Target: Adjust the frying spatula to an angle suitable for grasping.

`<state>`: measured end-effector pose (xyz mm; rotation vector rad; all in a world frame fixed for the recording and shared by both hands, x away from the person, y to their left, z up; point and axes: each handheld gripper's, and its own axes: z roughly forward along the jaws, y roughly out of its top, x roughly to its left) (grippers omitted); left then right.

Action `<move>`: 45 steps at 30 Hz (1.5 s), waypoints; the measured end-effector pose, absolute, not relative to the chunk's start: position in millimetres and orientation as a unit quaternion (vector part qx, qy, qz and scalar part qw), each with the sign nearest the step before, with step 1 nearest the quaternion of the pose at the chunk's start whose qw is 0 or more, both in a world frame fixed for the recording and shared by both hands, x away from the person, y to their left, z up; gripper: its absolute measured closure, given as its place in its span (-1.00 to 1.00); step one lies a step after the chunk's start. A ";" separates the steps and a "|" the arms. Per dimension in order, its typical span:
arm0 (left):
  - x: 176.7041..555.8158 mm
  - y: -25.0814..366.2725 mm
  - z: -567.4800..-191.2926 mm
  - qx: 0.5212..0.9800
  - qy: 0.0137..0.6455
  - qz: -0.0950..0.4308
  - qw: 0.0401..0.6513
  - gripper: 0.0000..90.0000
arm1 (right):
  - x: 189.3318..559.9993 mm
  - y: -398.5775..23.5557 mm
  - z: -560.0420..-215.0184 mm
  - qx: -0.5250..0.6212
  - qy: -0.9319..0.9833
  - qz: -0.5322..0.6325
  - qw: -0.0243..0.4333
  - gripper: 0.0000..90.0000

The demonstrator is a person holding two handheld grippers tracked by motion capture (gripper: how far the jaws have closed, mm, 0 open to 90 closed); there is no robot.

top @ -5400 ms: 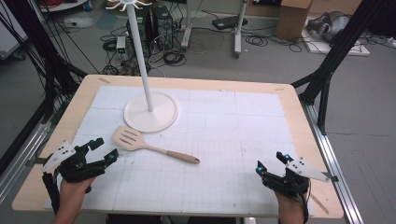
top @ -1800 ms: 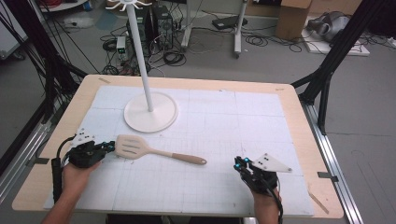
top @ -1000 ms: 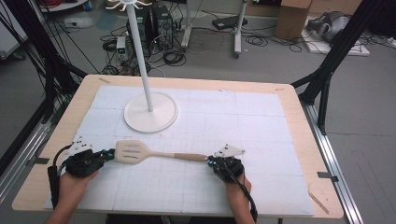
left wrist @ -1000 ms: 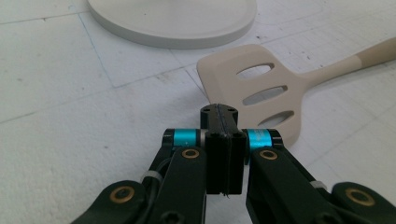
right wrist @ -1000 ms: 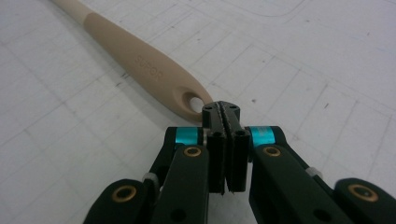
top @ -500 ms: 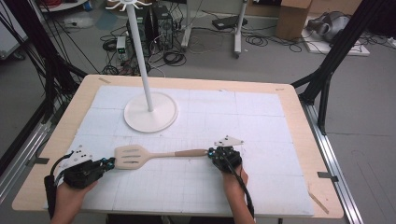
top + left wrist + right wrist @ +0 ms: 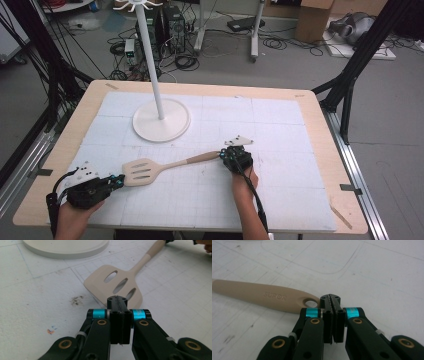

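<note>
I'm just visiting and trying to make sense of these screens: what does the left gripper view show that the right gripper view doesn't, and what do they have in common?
Left gripper view: the beige slotted spatula head, the rim of the round white stand base and its own left gripper, jaws closed at the head's edge.

Right gripper view: the spatula's tan handle end with a hanging hole and embossed lettering, plus its own right gripper, jaws closed beside that end.

Shared: the same spatula and the white gridded mat.
</note>
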<state>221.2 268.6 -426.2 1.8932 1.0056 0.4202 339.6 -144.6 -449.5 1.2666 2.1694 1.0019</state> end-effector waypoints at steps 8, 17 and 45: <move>216.2 278.0 -421.2 0.748 0.415 0.183 0.485 0.82 | 349.0 -152.8 -443.5 0.463 0.770 0.380 0.220 0.90; 217.4 306.2 -418.8 0.696 0.455 0.239 0.500 0.36 | 355.0 -156.8 -448.4 0.451 0.778 0.388 0.203 0.92; 224.5 332.4 -418.2 0.668 0.480 0.262 0.505 0.41 | 355.9 -103.2 -444.8 0.388 0.826 0.376 0.162 0.98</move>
